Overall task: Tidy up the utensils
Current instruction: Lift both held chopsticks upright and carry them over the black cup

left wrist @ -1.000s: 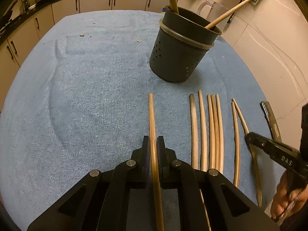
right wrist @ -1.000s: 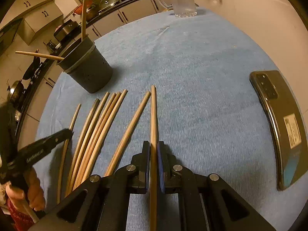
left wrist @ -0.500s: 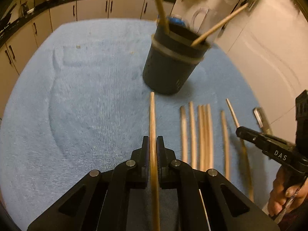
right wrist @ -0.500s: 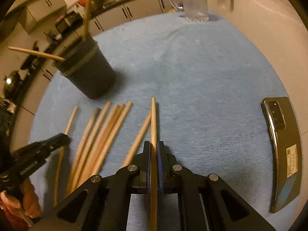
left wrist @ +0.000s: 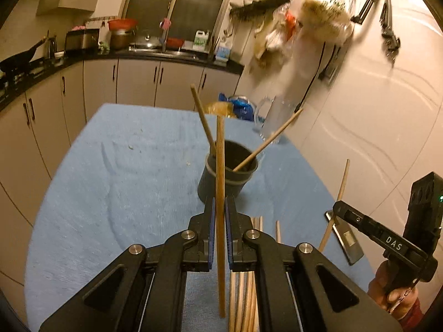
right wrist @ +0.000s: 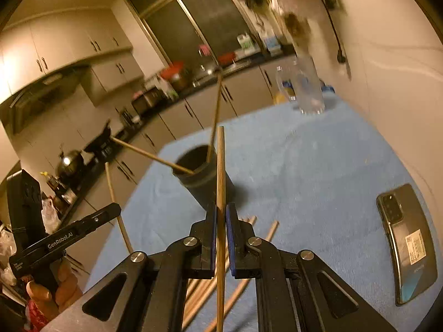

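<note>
My left gripper (left wrist: 220, 207) is shut on a wooden chopstick (left wrist: 220, 171) and holds it lifted, pointing toward the dark round holder (left wrist: 229, 177). My right gripper (right wrist: 221, 213) is shut on another chopstick (right wrist: 220, 171), also lifted, with the holder (right wrist: 205, 182) behind it. The holder stands on the blue cloth (left wrist: 124, 179) and has two chopsticks leaning in it. Several loose chopsticks (left wrist: 243, 290) lie on the cloth under the grippers; they also show in the right wrist view (right wrist: 235, 293). The right gripper appears at the right of the left wrist view (left wrist: 343, 210), holding its stick.
A phone (right wrist: 407, 240) lies on the cloth at the right. A clear glass jug (right wrist: 307, 88) stands at the far edge near the wall. Kitchen cabinets and a counter (left wrist: 110, 55) run behind the table.
Both grippers have lifted their chopsticks off the cloth and tilted up, so the views now look across the table at the kitchen. The holder looks farther away.
</note>
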Tool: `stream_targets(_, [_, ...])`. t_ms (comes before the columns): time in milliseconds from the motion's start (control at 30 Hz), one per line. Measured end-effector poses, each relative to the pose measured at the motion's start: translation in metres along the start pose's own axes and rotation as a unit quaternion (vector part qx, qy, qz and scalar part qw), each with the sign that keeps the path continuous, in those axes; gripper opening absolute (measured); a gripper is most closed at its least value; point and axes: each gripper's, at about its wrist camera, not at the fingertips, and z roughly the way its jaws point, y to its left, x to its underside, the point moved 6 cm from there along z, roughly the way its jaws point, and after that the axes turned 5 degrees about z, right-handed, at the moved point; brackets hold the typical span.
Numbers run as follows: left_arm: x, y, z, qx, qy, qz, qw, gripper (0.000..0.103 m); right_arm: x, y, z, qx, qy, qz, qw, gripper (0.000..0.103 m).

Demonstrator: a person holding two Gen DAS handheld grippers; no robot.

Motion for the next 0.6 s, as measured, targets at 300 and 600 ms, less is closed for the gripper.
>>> stream_targets(300, [0.004, -0.001, -0.017, 0.004, -0.012, 0.007, 0.9999, 0.006, -0.006, 0.012, -0.016, 0.000, -0.022, -0.004, 1.000, 0.007])
stream_targets(600, [0.007, 0.000, -0.020, 0.006, -0.013, 0.005, 0.9999, 0.006, -0.011, 0.012, -0.021, 0.002, -0.034, -0.001, 0.999, 0.007])
